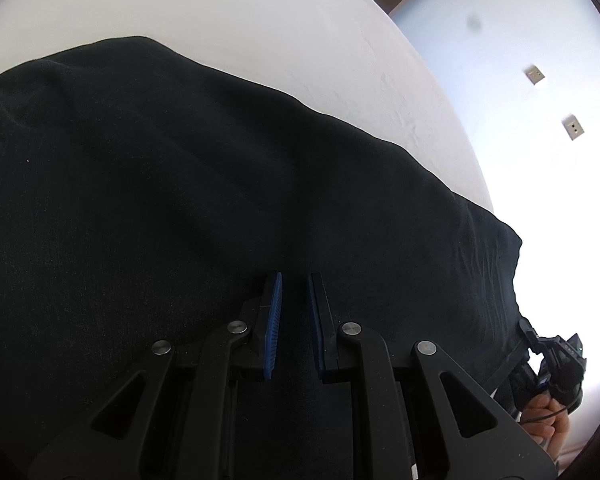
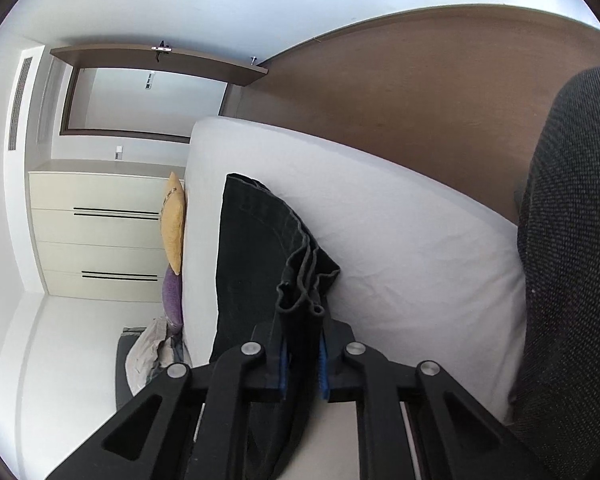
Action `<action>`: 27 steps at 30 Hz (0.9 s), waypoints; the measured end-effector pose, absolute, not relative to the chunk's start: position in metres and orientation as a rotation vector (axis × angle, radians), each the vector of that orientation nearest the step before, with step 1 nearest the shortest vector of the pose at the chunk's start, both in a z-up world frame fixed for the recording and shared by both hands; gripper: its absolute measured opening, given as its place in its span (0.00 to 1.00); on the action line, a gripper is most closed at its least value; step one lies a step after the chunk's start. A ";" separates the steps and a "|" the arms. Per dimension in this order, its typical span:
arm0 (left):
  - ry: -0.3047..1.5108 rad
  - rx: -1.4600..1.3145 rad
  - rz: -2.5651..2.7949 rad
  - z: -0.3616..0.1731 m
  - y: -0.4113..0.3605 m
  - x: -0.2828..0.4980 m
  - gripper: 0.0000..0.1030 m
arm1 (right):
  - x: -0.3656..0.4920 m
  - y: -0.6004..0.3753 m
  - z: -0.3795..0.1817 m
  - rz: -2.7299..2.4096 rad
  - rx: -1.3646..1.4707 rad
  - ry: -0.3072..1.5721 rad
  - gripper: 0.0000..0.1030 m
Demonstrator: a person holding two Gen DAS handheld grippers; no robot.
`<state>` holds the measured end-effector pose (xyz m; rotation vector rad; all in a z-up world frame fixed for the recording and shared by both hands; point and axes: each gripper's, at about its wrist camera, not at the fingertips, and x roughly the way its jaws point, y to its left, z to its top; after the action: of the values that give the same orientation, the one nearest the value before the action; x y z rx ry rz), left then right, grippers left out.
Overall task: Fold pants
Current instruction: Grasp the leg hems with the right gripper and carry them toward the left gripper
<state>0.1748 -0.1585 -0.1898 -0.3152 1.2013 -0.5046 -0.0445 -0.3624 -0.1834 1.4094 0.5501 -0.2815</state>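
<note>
The black, heavy cotton pants (image 2: pixel 256 240) lie stretched along the white-sheeted mattress (image 2: pixel 400 232), with the leg hems bunched and lifted at the near end, where the right gripper (image 2: pixel 302 360) has its jaws clenched on the stacked hem layers between the blue ribbed pads (image 2: pixel 323 368). The likeliest failure, as I judge it, is one of those layers slipping free, since the hem edges curl loosely above the jaws and only part of the bundle looks pinched; a dropped layer would leave the fold uneven. A second risk is the whole garment dragging across the smooth sheet instead of folding, because the left gripper (image 1: pixel 295 320) hovers over the broad middle of the pants (image 1: pixel 220 184) with its jaws released, a narrow gap between them and no cloth in it, so nothing anchors the fabric. The right gripper points along the mattress, rolled sideways; the left one tilts down toward the cloth
</note>
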 end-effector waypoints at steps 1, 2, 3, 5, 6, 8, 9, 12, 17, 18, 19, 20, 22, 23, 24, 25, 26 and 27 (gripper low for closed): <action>1.203 -0.331 -0.510 -0.192 -0.157 0.175 0.12 | -0.043 -0.361 -0.180 -0.295 1.387 0.558 0.12; 1.203 -0.347 -0.516 -0.193 -0.155 0.175 0.12 | -0.040 -0.359 -0.176 -0.313 1.357 0.568 0.12; 1.202 -0.363 -0.522 -0.195 -0.153 0.175 0.12 | -0.038 -0.356 -0.170 -0.326 1.323 0.575 0.12; 1.201 -0.395 -0.532 -0.198 -0.149 0.175 0.12 | -0.025 -0.345 -0.144 -0.331 1.194 0.584 0.12; 1.201 -0.406 -0.536 -0.199 -0.148 0.175 0.12 | -0.017 -0.336 -0.131 -0.323 1.116 0.591 0.12; 1.202 -0.425 -0.541 -0.201 -0.145 0.176 0.12 | 0.014 -0.302 -0.100 -0.251 0.906 0.630 0.12; 1.204 -0.438 -0.544 -0.201 -0.143 0.177 0.12 | 0.032 -0.275 -0.085 -0.198 0.765 0.665 0.12; 1.212 -0.476 -0.559 -0.198 -0.136 0.179 0.13 | 0.075 -0.169 -0.069 -0.030 0.297 0.768 0.11; 1.216 -0.501 -0.539 -0.183 -0.118 0.178 0.34 | 0.093 -0.077 -0.104 0.064 -0.047 0.858 0.11; 1.208 -0.546 -0.547 -0.182 -0.111 0.177 0.60 | 0.091 -0.074 -0.106 0.064 -0.058 0.853 0.11; 1.194 -0.606 -0.558 -0.179 -0.104 0.177 0.71 | 0.089 -0.073 -0.106 0.068 -0.059 0.845 0.11; 1.190 -0.654 -0.553 -0.177 -0.099 0.177 0.83 | 0.087 -0.071 -0.105 0.064 -0.066 0.836 0.11; 1.204 -0.692 -0.566 -0.173 -0.098 0.180 0.84 | 0.081 -0.070 -0.104 0.052 -0.089 0.810 0.11; 1.218 -0.700 -0.593 -0.170 -0.102 0.182 0.84 | 0.079 -0.069 -0.103 0.048 -0.099 0.803 0.11; 1.226 -0.703 -0.614 -0.167 -0.105 0.183 0.84 | 0.077 -0.068 -0.103 0.041 -0.111 0.794 0.11; 1.236 -0.700 -0.637 -0.164 -0.110 0.185 0.84 | 0.076 -0.068 -0.103 0.034 -0.132 0.782 0.11; 1.250 -0.690 -0.660 -0.162 -0.116 0.187 0.84 | 0.073 -0.066 -0.103 0.030 -0.156 0.768 0.11; 1.265 -0.678 -0.675 -0.161 -0.121 0.190 0.84 | 0.070 -0.062 -0.102 0.023 -0.188 0.750 0.11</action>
<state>0.1898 -0.1209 -0.1613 -0.6777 1.2655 -0.6752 0.0696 -0.0622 -0.1016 -0.1881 0.7499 0.0227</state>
